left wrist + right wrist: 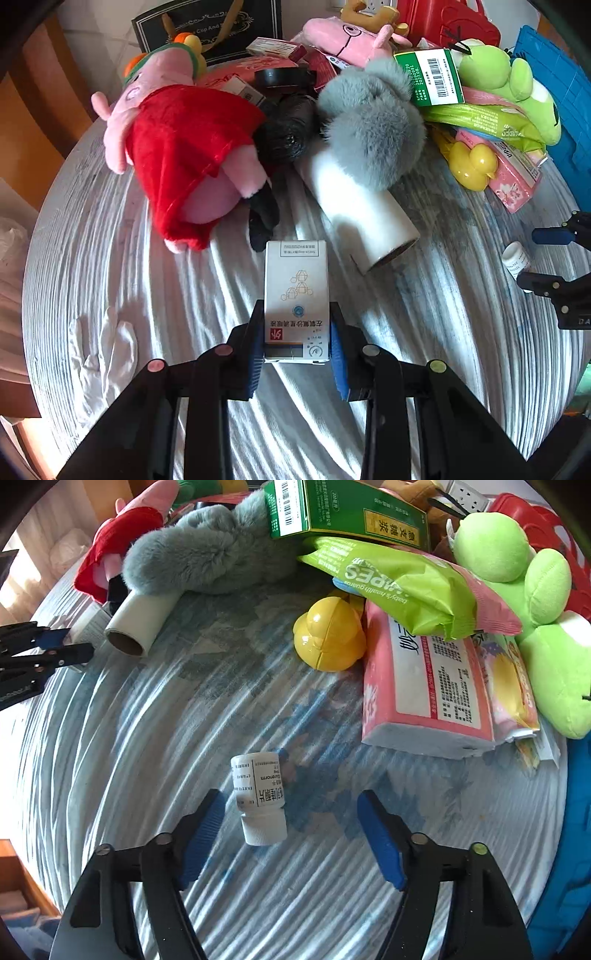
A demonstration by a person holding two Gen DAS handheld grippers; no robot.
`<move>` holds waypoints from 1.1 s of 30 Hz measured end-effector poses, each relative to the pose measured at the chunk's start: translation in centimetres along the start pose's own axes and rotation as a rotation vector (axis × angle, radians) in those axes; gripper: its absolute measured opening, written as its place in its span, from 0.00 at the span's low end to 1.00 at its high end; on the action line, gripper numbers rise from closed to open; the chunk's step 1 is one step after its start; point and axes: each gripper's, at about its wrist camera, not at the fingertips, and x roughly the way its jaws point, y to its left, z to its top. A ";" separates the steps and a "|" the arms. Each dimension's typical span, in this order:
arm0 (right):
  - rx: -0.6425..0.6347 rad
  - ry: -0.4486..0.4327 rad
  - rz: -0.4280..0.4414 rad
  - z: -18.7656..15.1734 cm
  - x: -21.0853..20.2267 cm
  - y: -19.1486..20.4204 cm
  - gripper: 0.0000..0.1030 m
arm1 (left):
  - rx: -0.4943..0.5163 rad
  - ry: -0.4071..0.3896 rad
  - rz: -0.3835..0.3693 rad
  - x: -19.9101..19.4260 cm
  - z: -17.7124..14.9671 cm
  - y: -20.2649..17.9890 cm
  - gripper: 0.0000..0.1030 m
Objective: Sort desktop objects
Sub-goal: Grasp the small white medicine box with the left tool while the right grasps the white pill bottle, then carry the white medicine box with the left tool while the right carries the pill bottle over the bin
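A white medicine box lies on the striped cloth, and my left gripper is shut on its near end, blue pads pressed against both sides. A small white pill bottle lies on its side, cap toward me, between the fingers of my right gripper. That gripper stands open, with its blue pads apart from the bottle. In the left wrist view the bottle and right gripper show at the right edge. My left gripper appears at the left edge of the right wrist view.
Behind lie a pink plush in a red dress, a white roll, grey fur, a yellow duck, a green box, wipes packs, a pink tissue pack and a green plush. A blue crate stands right.
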 end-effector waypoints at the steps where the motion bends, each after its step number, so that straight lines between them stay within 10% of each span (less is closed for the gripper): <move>1: -0.003 0.005 0.005 0.0 0.2 0.1 0.61 | -0.007 0.002 -0.002 -0.2 -0.3 0.1 0.29; 11: -0.016 0.008 0.035 -0.4 0.0 0.3 0.26 | -0.039 -0.016 -0.011 -2.0 -1.4 -0.7 0.29; 33: -0.031 -0.105 0.076 -2.6 -9.6 -1.5 0.26 | -0.048 -0.095 0.028 -7.8 -1.6 -3.7 0.29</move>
